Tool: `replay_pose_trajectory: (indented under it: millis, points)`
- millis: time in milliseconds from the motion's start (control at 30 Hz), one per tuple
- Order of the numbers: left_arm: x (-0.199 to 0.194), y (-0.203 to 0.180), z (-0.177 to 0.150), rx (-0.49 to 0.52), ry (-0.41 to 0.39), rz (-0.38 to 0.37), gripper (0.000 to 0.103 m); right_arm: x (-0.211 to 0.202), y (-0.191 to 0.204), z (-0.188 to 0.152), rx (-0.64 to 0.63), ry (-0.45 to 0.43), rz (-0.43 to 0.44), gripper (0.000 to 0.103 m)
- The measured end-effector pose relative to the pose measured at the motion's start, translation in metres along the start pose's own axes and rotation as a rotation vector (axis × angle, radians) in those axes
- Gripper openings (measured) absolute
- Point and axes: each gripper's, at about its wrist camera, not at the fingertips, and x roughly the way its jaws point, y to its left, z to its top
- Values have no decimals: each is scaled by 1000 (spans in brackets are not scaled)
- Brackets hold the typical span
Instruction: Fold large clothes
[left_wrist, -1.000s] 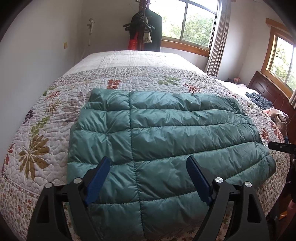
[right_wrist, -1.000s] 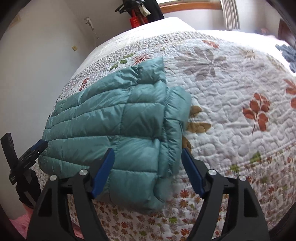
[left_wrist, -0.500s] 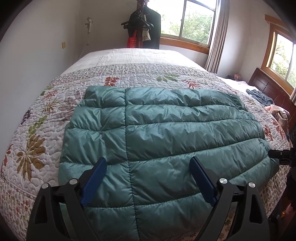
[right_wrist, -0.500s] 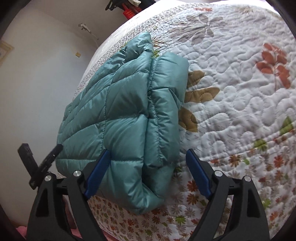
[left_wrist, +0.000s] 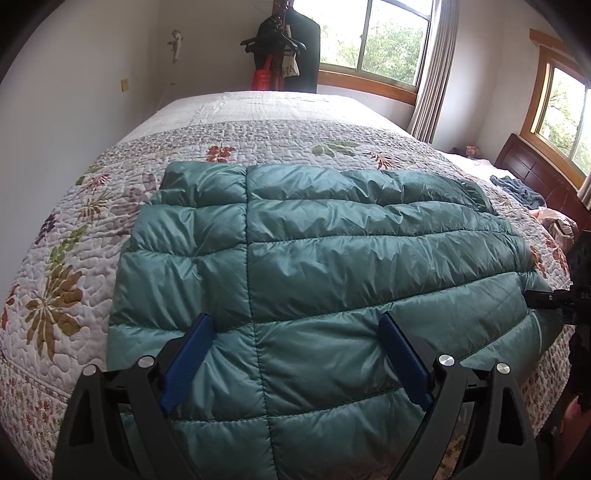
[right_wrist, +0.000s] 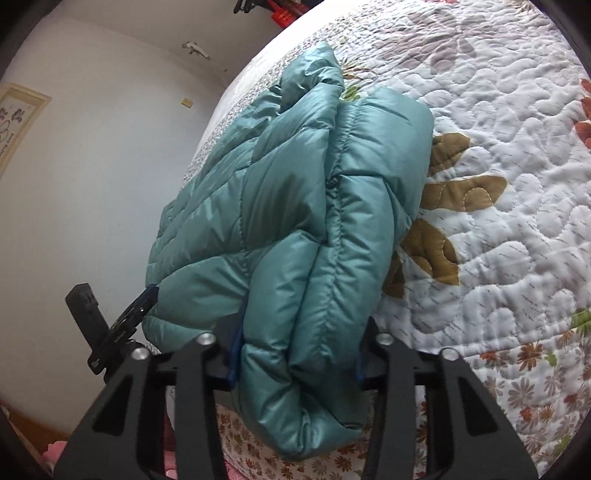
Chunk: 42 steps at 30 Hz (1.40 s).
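A teal puffer jacket (left_wrist: 332, 266) lies folded on the floral quilt (left_wrist: 66, 280), with its near edge hanging over the bed's front side. My left gripper (left_wrist: 297, 338) is open at that near edge; its blue pads (left_wrist: 192, 347) are wide apart and rest on the jacket's top. At the jacket's thick right end (right_wrist: 332, 258), my right gripper (right_wrist: 298, 352) is shut on the bunched layers, which fill the gap between its fingers. The left gripper's tip (right_wrist: 138, 304) shows at the jacket's far corner in the right wrist view. The right gripper's tip (left_wrist: 543, 299) shows at the edge of the left wrist view.
A white wall (left_wrist: 74, 92) runs close along the bed's left side. A coat stand with dark clothes (left_wrist: 286, 48) is beyond the far end, under a window (left_wrist: 373, 37). Loose clothes (left_wrist: 517, 188) lie by a dark wooden headboard (left_wrist: 535, 173) at the right.
The right gripper moved in onto the jacket's end and its fingers narrowed around it. The left gripper slid slightly forward over the near edge, staying open.
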Motion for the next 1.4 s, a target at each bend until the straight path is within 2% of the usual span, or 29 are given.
replay_pose_trajectory:
  millis: [67, 133, 267, 367, 467, 600, 1033, 1200, 1400]
  points:
    - [-1, -1, 1, 0, 0, -3, 91, -5, 2, -1, -1, -13, 14, 27]
    - [-5, 0, 3, -4, -2, -22, 91, -16, 8, 0, -15, -34, 21, 24]
    - [-16, 0, 9, -4, -36, -46, 91, -38, 14, 5, -39, -87, -4, 22]
    - [-11, 1, 9, -5, -23, -48, 91, -52, 5, 4, -13, -120, -12, 22]
    - [1, 3, 5, -11, 10, -61, 91, -47, -11, 1, 42, -105, -46, 22]
    - [4, 0, 0, 10, 7, -58, 91, -36, -27, -4, 92, -86, -33, 23]
    - [9, 4, -4, 5, 4, -81, 91, -28, -36, -6, 125, -74, -50, 25]
    - [10, 5, -4, 4, 4, -89, 91, -29, -23, -2, 130, -76, -85, 24]
    - [11, 7, -5, 0, 5, -94, 91, -40, 24, 8, 49, -96, -171, 23]
